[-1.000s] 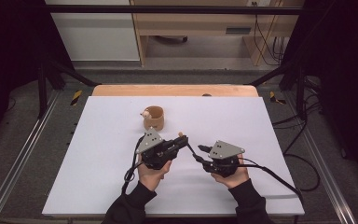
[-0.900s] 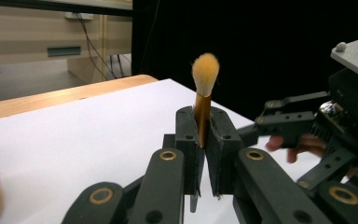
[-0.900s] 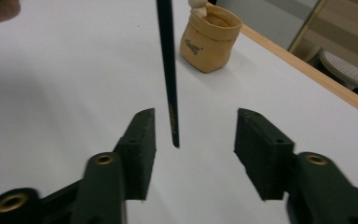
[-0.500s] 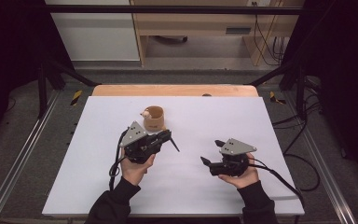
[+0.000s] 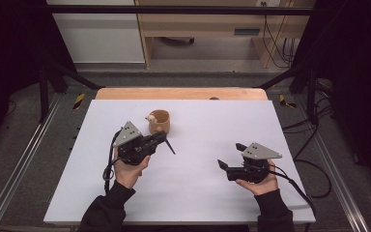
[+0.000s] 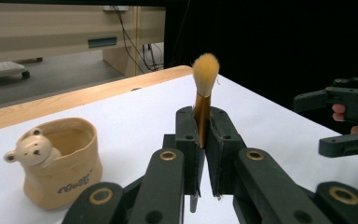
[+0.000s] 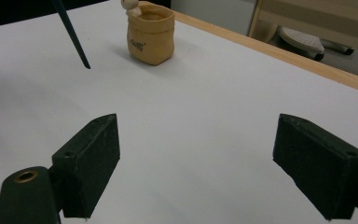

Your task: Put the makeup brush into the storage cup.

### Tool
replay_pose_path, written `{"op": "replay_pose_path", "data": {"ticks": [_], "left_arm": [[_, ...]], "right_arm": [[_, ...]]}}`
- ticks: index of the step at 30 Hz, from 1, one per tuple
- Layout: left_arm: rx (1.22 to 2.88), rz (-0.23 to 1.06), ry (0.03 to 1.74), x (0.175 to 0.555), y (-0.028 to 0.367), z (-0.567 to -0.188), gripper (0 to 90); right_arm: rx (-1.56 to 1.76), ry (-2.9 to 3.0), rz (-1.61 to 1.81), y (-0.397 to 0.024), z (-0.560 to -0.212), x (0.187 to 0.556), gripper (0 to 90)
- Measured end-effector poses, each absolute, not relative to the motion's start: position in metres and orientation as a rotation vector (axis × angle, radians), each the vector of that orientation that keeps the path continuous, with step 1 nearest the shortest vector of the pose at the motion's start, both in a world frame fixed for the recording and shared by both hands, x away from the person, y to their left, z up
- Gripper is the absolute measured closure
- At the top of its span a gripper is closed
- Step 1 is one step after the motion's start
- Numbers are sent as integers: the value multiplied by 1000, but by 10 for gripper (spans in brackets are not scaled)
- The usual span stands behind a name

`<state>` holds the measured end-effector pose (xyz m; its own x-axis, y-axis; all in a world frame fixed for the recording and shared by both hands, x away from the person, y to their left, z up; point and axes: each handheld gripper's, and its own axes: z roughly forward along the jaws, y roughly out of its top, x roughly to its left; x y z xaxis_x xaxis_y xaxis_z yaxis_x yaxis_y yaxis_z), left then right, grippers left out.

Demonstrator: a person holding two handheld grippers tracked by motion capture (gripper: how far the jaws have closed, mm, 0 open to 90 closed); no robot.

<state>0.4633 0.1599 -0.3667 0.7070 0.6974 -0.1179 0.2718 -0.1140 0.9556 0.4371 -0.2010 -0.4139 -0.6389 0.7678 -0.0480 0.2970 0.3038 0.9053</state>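
My left gripper [image 5: 160, 138] [image 6: 204, 126] is shut on a makeup brush [image 6: 202, 109]. Its tan bristles [image 6: 205, 74] stand up above the jaws, and its dark handle [image 5: 170, 147] [image 7: 72, 32] slants down toward the white table [image 5: 198, 193]. A tan pouch-shaped cup with a small bear figure [image 5: 159, 122] [image 6: 60, 163] [image 7: 151, 35] stands just beyond the left gripper. My right gripper [image 5: 230, 155] [image 7: 196, 168] hovers low at the right. Its jaws have just been opening and stand wide apart with nothing between them. The right gripper also appears in the left gripper view [image 6: 349, 116].
The white table top ends at a wooden strip [image 5: 178, 93] on the far side. Metal frame rails [image 5: 24, 159] run along both sides. Beyond the table are a floor and wooden furniture [image 5: 203, 24].
The two grippers were close together at the table's middle and have moved apart. The left one went left toward the cup with the brush. The right one went right and its jaws opened.
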Motion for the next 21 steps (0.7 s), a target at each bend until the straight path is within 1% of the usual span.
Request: {"op": "replay_pose_path", "data": {"ticks": [8,21], "left_arm": [[1707,455,811,468,171,-362,834],[1745,483,826,484,175,-351,835]], "right_arm": [[996,2045,1313,-215,-415,434,114],[1040,2023,1305,-228,-415,430,99]]}}
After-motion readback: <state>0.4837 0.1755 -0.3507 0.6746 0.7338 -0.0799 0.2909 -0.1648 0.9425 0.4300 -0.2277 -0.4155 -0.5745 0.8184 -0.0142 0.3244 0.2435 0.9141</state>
